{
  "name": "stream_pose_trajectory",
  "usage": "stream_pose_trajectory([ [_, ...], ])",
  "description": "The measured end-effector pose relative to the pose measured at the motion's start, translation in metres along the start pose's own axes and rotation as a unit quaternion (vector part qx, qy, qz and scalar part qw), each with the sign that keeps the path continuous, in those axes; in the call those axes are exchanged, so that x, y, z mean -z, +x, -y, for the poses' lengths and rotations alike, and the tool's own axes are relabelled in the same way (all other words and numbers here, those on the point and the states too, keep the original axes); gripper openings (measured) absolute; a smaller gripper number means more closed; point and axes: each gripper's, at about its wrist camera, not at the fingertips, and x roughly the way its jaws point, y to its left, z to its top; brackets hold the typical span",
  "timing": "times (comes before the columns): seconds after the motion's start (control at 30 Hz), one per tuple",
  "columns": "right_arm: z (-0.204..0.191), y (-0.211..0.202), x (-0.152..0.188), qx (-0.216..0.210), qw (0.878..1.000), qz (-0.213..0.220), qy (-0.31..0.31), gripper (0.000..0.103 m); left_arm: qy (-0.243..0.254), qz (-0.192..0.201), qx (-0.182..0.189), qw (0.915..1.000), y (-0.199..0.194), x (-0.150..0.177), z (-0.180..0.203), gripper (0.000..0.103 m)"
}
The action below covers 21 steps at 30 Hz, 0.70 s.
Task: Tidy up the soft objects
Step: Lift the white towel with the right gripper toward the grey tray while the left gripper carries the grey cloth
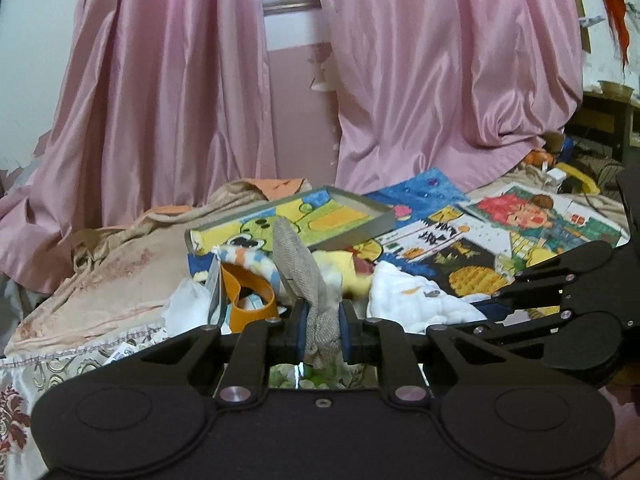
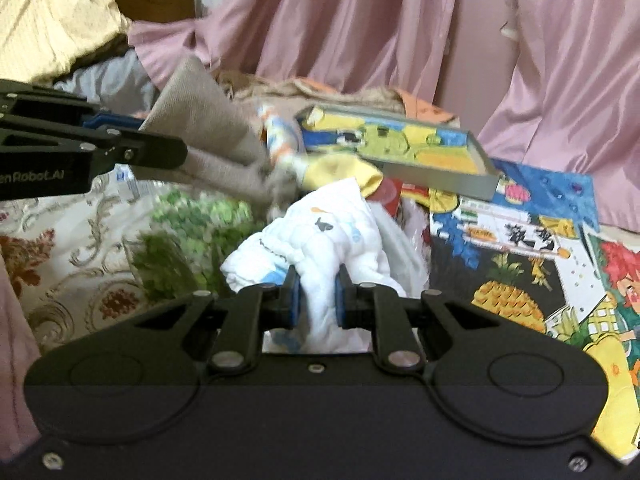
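Two hand-held tools work over a cluttered bed in front of pink curtains.

The left tool is clamped on a grey-brown cloth. Its blue pads pinch one bunched end, likely so the rest can be drawn free of the pile. From the pads the cloth's long axis runs up and away, leaning left, and its far end reaches a striped soft item and a yellow one among the heap. In the right wrist view the same cloth stretches from the left tool, at the left edge, rightward and down into the pile, fairly taut, so it seems partly caught there.

The right tool is clamped on a white quilted cloth printed with small figures. It grips a narrow fold at the near end; the bulk mounds up and away from the pads, with no clear long axis.

Both cloths sit at the near side of the heap. Behind them a shallow box with a cartoon picture rests tilted on picture books. An orange band lies to the left.
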Motion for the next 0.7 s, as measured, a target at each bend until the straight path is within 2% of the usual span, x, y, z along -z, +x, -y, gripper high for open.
stream_pose_trajectory([
  [0.2,0.004,-0.033,-0.008,0.009,0.998,0.065,0.018,0.01,0.027,0.007,-0.006,0.9996,-0.02,-0.022,0.003,0.016],
  [0.4,0.011,-0.048,-0.01,0.023,0.994,0.102,0.036,0.01,0.046,0.028,0.001,0.9985,-0.024,-0.057,0.006,0.016],
  [0.57,0.022,-0.043,-0.016,0.044,0.99,0.128,0.042,0.01,0.073,0.054,0.002,0.9959,-0.017,-0.087,0.016,0.016],
  [0.7,0.037,-0.027,-0.021,0.048,0.987,0.138,0.069,0.011,0.092,0.068,-0.013,0.9934,0.001,-0.11,0.022,0.016],
])
